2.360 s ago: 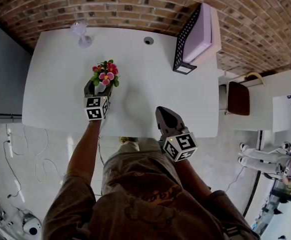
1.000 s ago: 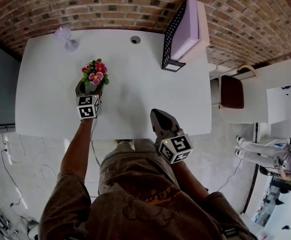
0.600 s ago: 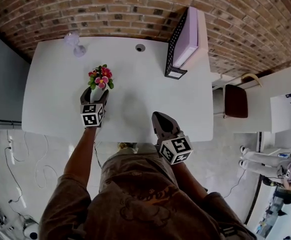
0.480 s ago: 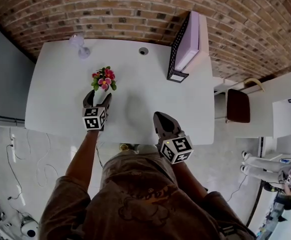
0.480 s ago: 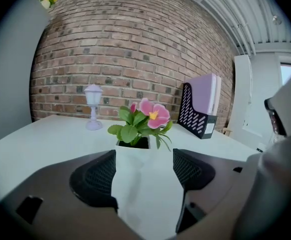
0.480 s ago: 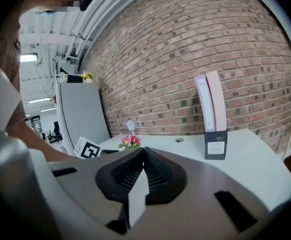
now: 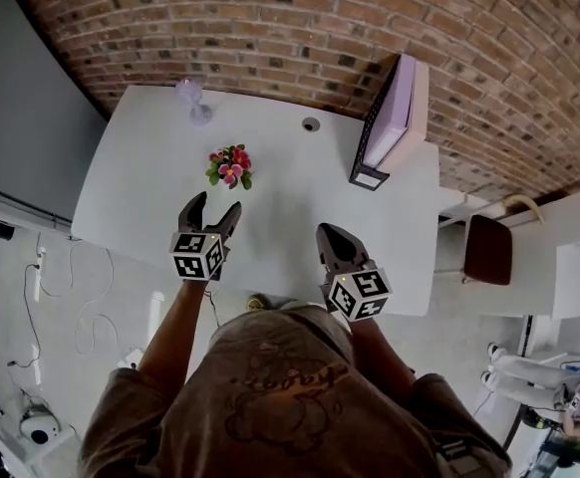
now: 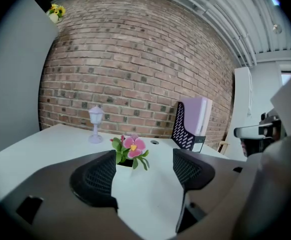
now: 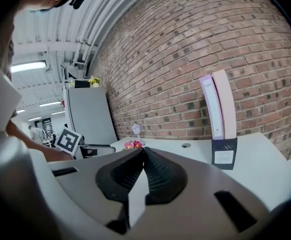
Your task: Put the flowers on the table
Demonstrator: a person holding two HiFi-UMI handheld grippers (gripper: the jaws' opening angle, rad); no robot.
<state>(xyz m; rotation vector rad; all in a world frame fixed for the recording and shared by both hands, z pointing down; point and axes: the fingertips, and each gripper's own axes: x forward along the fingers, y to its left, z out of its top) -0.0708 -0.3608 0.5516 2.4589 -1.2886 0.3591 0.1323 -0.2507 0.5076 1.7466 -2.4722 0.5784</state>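
- The flowers (image 7: 230, 165) stand upright on the white bench (image 7: 136, 192), left of its middle and towards the far edge.
- The left tongs (image 7: 215, 204) gape wide, empty, near the blooms but apart from them.
- The right tongs (image 7: 327, 232) are clenched on nothing at the near edge.
- A small lamp (image 7: 192, 96) marks the far left corner.
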